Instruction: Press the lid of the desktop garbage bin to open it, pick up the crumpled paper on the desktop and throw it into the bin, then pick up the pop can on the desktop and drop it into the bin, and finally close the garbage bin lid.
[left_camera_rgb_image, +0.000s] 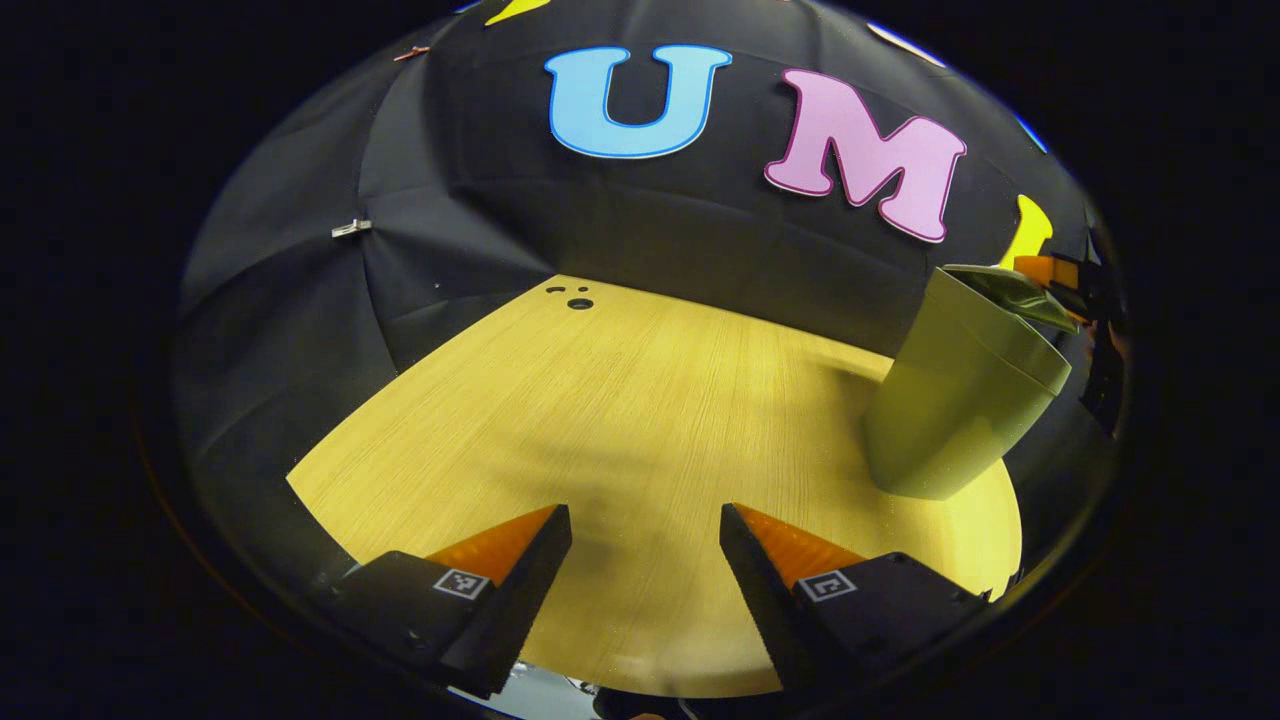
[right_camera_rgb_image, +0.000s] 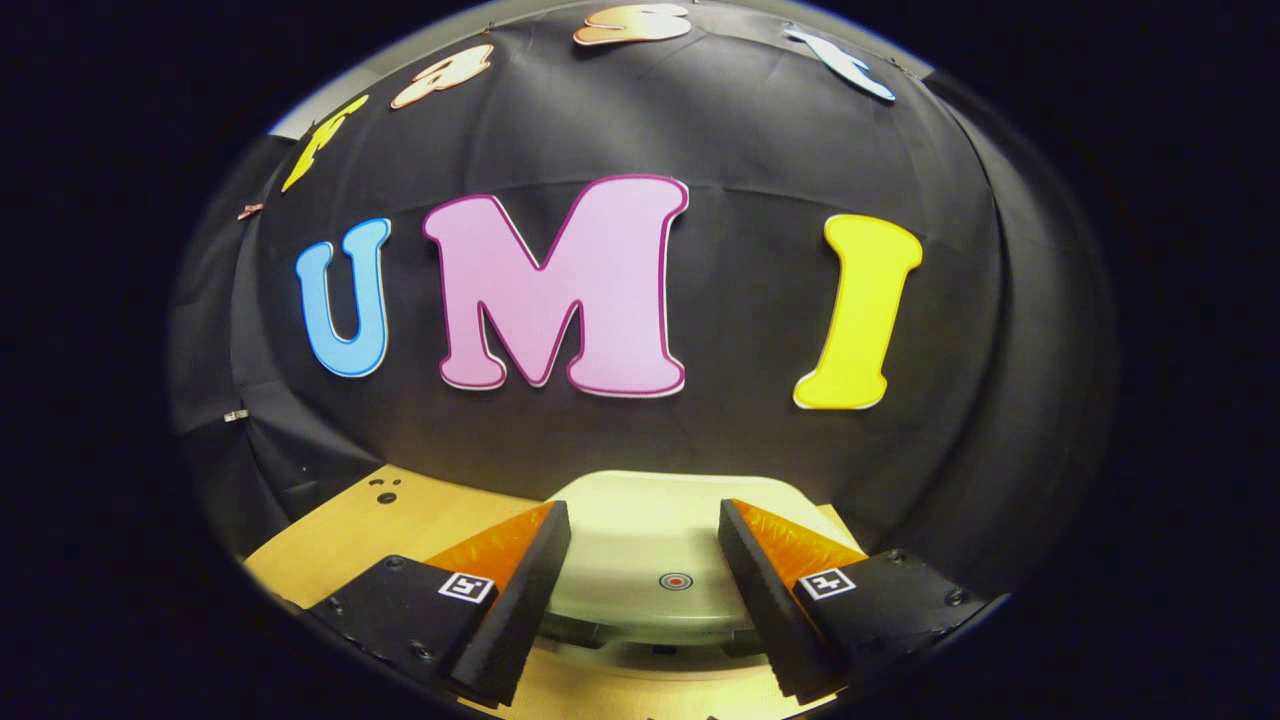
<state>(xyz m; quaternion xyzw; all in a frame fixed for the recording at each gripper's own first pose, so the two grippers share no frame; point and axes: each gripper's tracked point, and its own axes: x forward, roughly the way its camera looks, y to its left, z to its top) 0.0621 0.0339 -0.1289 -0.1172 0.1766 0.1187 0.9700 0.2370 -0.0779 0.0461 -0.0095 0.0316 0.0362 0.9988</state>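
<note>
Black cloth hangs all around the back of the booth, and in front of it sits a light wood-grain table (left_camera_rgb_image: 620, 400) with a few small dark holes (left_camera_rgb_image: 579, 303) near its far edge.

From the left gripper view, the left gripper (left_camera_rgb_image: 645, 560) hangs low over the bare middle of the table, its 2 fingers (left_camera_rgb_image: 520, 560) spread wide with nothing between them, just tabletop showing through the gap. Off to the right side of that view stands the garbage bin (left_camera_rgb_image: 950, 410), a pale greenish tub sitting on the table close to the right-hand edge, well apart from the left gripper. Its lid (left_camera_rgb_image: 1015, 295) looks tipped rather than flat on the rim, though the fisheye bends things so much out there that I can't say how far it's open. Right behind the bin's top you can just make out part of the other gripper, too squashed at the edge to read.

In the right gripper view, the right gripper (right_camera_rgb_image: 645, 565) is right above the bin, fingers wide apart, with the pale lid (right_camera_rgb_image: 650, 540) showing between them. A small round red mark (right_camera_rgb_image: 676, 580) sits on the lid near the front edge, in the gap closer to the right-hand finger. Can't tell whether the fingertips actually touch the lid or just hover over it.
</note>
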